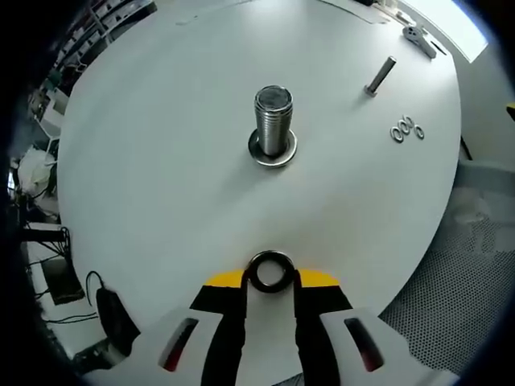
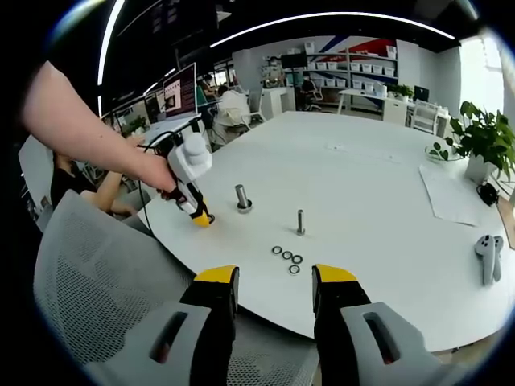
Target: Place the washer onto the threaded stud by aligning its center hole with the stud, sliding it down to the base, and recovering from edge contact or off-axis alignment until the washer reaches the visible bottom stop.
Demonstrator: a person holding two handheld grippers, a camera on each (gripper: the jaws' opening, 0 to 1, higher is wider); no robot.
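Left gripper view: the left gripper (image 1: 270,277) pinches a washer (image 1: 270,272) short of the threaded stud (image 1: 273,121). The right gripper (image 2: 273,289) hangs open. An off-axis descent could catch the washer's edge on the stud's top.

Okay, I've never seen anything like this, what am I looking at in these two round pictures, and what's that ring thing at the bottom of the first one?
These are two fisheye cameras, each riding on a handheld two-jaw gripper that a person carries.

The left gripper view looks along the left gripper, whose jaws are closed on a metal washer. Ahead on the white table stands a thick threaded stud with a washer already at its base, a thinner stud farther off, and a few spare washers.

The right gripper view looks from the table's edge, past the right gripper, which is open and holds nothing. In it you see the person's hand holding the left gripper near the thick stud.
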